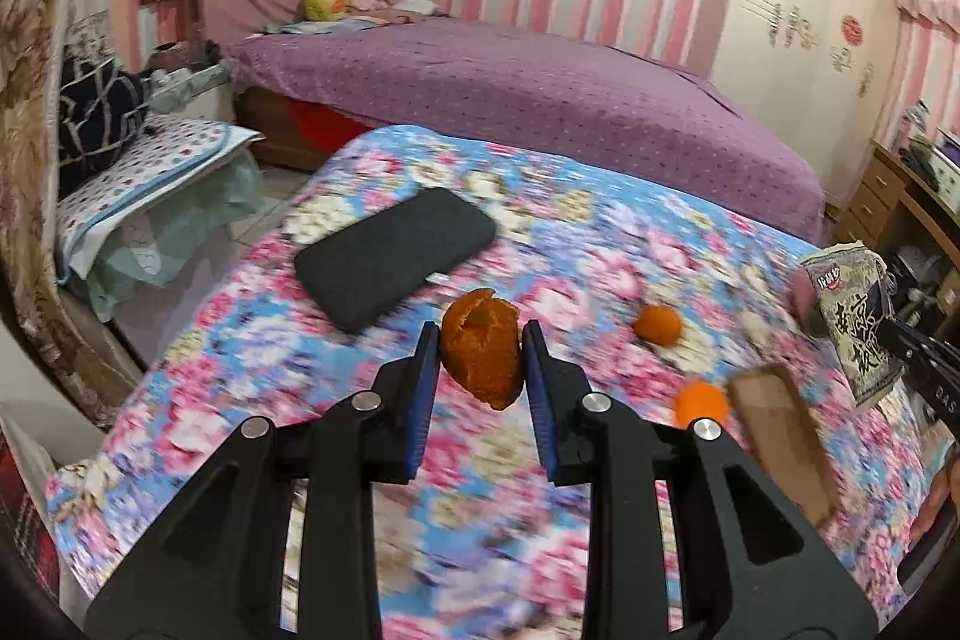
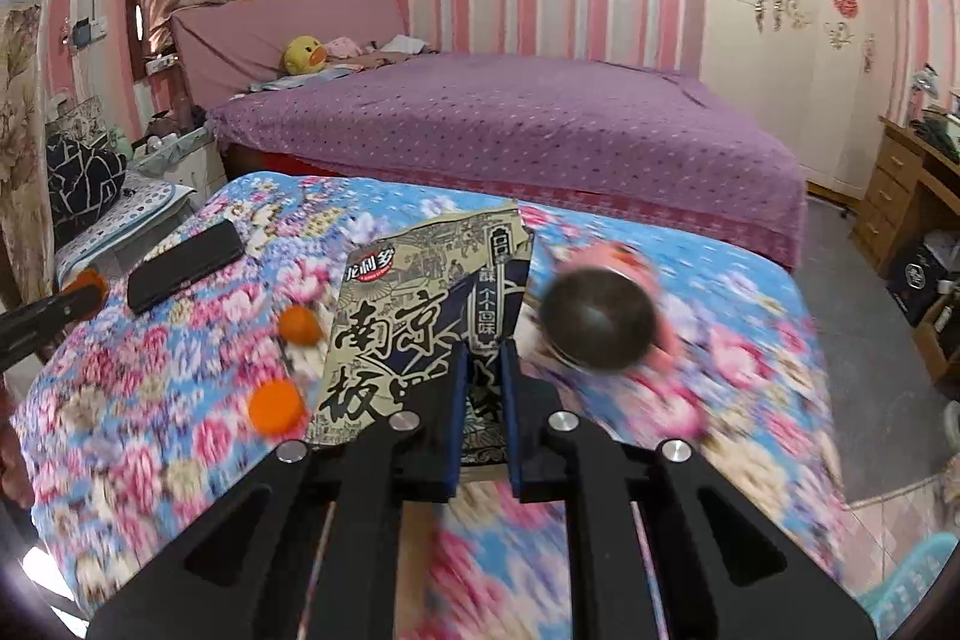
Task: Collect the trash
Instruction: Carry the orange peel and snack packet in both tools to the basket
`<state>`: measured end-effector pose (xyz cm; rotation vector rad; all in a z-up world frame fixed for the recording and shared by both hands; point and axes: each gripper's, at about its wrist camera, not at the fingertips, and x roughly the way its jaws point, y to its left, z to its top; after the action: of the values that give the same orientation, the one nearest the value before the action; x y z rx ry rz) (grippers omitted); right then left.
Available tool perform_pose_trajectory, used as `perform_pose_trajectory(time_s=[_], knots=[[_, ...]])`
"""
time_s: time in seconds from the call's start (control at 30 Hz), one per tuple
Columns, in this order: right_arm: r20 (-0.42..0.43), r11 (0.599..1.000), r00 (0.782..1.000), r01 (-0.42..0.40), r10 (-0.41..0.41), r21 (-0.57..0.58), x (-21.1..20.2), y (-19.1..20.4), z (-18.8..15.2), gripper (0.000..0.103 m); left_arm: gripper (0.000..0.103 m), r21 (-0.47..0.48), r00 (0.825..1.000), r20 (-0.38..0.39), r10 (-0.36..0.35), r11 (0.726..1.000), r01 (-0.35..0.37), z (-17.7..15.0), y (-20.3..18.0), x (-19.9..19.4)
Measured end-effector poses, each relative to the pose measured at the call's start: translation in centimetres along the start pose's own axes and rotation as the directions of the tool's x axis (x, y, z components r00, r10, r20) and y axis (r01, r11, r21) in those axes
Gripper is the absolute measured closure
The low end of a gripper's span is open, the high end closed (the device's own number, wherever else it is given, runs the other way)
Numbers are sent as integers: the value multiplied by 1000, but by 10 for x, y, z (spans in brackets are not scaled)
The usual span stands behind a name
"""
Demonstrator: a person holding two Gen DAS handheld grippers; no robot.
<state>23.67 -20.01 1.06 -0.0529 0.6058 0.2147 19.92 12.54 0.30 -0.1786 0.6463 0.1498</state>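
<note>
Left gripper (image 1: 480,340) clamped on a curled piece of orange citrus peel (image 1: 480,355), blue-padded fingers (image 1: 423,376) pressed against both sides of it, held clear above the table covered in a blue-and-pink floral cloth (image 1: 540,244). Right gripper (image 2: 485,358) closed tight on a flat printed snack wrapper in beige and dark blue with large Chinese characters (image 2: 420,292), pinched near its lower edge, upper part of the wrapper standing up and tilted in front of the camera. Same wrapper visible at the right edge of the left wrist view, hanging from the black fingers of the other tool. Left on the cloth: a small round orange fruit (image 1: 658,325), lying between the two tools; an orange plastic bottle cap (image 1: 701,403) nearer the camera; just beside the cap, a brown cardboard piece (image 1: 786,436), blurred. A flat black rectangular case (image 1: 393,256) resting toward the far left side of the cloth, well apart from the fruit. In the right wrist view, a dark round bowl with a pink outside (image 2: 600,319) sitting just right of the held wrapper, blurred. Beyond the table, a bed with a purple dotted cover (image 1: 540,88), a yellow duck plush toy (image 1: 323,1) near its headboard, pink-and-white striped walls behind. Much of the cloth smeared by motion blur in both views.
</note>
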Motion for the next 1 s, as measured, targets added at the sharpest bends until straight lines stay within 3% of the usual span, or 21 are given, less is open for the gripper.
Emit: perform_pose_trajectory(time_s=[0.2,0.57,1.0], knots=[[-9,997,997,72,-71,34,-53,-38,-41,92,76,63,997,-18,-80,995,81,-23,-50,-16],[-18,976,985,175,-174,132,-125,-96,-108,92,76,101,991,-47,-126,986,130,-74,-105,-47],[7,944,976,211,-220,256,-163,-163,-135,91,76,160,984,-34,-173,971,176,-107,-161,-73]])
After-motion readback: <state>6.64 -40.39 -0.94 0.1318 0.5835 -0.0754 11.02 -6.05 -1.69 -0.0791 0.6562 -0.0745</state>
